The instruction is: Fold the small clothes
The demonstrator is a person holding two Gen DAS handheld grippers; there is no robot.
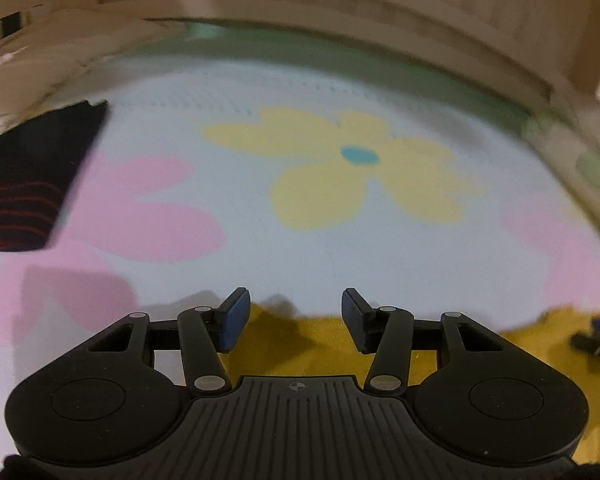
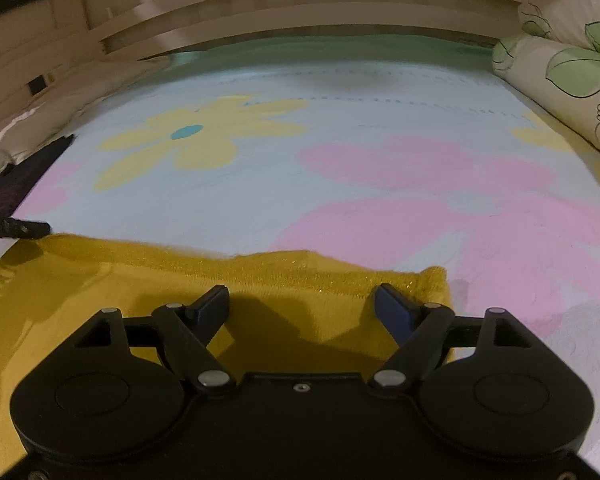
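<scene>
Flowered bedsheet (image 2: 236, 200): both grippers (image 1: 296, 320) (image 2: 302, 312) gape, seemingly empty, over yellow garment (image 2: 100, 288).

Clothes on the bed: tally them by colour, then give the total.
Yellow: 1, the yellow garment under both open grippers, left gripper and right gripper.
Dark with red stripes: 1, the folded dark garment at the left edge of the bed sheet.
Total: 2
</scene>
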